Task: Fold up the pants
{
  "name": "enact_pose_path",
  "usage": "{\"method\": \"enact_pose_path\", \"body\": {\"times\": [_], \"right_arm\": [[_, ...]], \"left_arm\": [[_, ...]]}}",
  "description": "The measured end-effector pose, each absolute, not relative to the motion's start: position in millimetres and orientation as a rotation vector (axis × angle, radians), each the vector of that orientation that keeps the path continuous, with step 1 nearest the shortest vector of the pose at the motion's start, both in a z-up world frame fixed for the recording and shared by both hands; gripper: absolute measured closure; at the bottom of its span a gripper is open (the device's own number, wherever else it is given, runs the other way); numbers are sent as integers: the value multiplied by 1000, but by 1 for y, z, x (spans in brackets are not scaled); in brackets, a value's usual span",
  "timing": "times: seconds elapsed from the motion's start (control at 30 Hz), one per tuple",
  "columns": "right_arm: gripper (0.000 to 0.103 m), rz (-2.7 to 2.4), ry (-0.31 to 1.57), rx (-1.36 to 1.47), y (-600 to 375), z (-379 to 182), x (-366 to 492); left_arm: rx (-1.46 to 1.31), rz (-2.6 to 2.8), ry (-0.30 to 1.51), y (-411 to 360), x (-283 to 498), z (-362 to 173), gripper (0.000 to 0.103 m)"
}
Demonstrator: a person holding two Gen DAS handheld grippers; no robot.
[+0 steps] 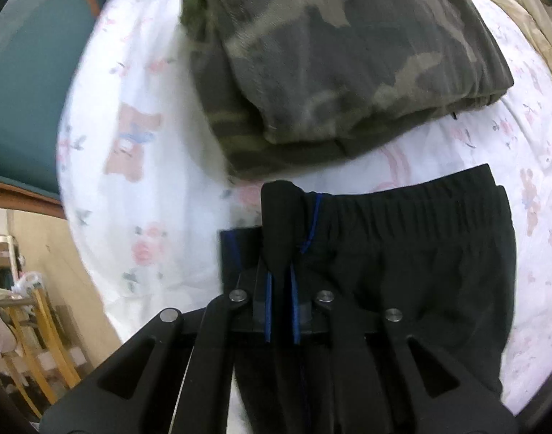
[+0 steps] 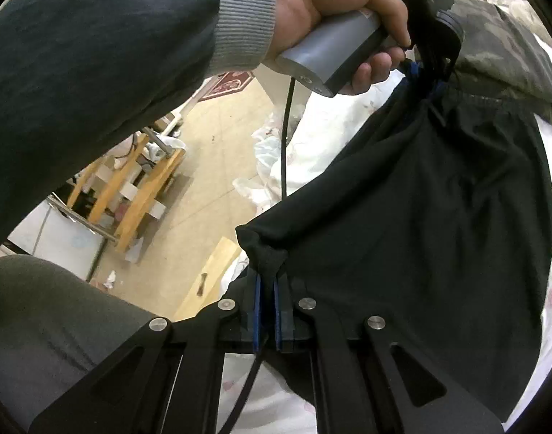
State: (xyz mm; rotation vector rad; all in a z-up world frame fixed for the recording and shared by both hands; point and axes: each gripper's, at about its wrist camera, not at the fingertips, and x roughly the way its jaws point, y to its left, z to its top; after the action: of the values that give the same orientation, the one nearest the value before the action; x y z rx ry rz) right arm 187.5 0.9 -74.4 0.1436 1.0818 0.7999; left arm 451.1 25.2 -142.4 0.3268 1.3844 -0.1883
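Observation:
Black pants [image 1: 420, 253] with an elastic waistband lie on a white floral bedsheet [image 1: 149, 181]. My left gripper [image 1: 281, 271] is shut on a bunched corner of the waistband. In the right wrist view the black pants [image 2: 420, 217] hang stretched between both grippers. My right gripper [image 2: 268, 282] is shut on a lower bunched corner of the fabric. The left gripper [image 2: 426, 76] shows at top right, held in a hand, pinching the waistband corner.
A folded camouflage garment [image 1: 330, 54] lies on the bed just beyond the black pants; it also shows in the right wrist view [image 2: 510, 61]. Left of the bed are a tan floor [image 2: 203, 181] and a wooden rack [image 2: 131, 188]. A teal wall [image 1: 22, 90] stands at far left.

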Motion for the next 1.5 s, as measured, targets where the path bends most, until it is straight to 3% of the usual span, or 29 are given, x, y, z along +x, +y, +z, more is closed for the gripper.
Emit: {"method": "enact_pose_path", "body": {"times": [0.07,0.1,0.13,0.2,0.3,0.37,0.43,0.5,0.57,0.67,0.83,1.0,1.07,1.1,1.2,1.33,1.4,1.5], "right_arm": [[98,796,1111,169,2,-82,190],[98,798,1125,175,2,-88,190],[98,794,1133,169,4,-90,192],[97,792,1146,159,9,-95,191],[93,806,1143,123,22,-96,188],[85,824,1139,78,35,-96,183],[67,912,1146,71,50,-96,170],[52,996,1166,72,64,-93,157],[51,1057,1143,78,63,-83,139],[51,1035,1125,97,35,-76,125],[29,805,1134,319,-87,-76,136],[28,426,1149,602,-225,-110,164],[28,352,1181,768,-266,-140,164],[28,352,1181,768,-266,-140,164],[28,396,1227,832,-270,-164,160],[26,466,1286,686,-241,-169,157],[27,492,1272,645,-232,-167,151],[37,585,1315,732,-229,-171,156]], "left_arm": [[308,-188,1400,29,447,-143,88],[275,-209,1405,33,443,-139,73],[258,-215,1407,38,438,-134,51],[234,-219,1367,56,424,-111,38],[219,-216,1283,90,396,-70,35],[166,-190,1219,123,374,-41,31],[130,-193,1188,149,350,-16,29],[105,-157,1167,168,325,1,18],[48,-121,1167,186,304,3,14],[-134,-116,1246,195,268,-24,14],[-265,-100,1358,175,210,-80,15],[-274,-69,1460,146,184,-128,18],[-250,-85,1487,135,180,-136,34],[-227,-94,1503,129,178,-139,51],[-165,-75,1495,123,170,-137,60],[-88,-48,1467,116,161,-127,86],[-50,-56,1458,111,156,-122,89],[-8,-57,1444,104,152,-115,93]]}}
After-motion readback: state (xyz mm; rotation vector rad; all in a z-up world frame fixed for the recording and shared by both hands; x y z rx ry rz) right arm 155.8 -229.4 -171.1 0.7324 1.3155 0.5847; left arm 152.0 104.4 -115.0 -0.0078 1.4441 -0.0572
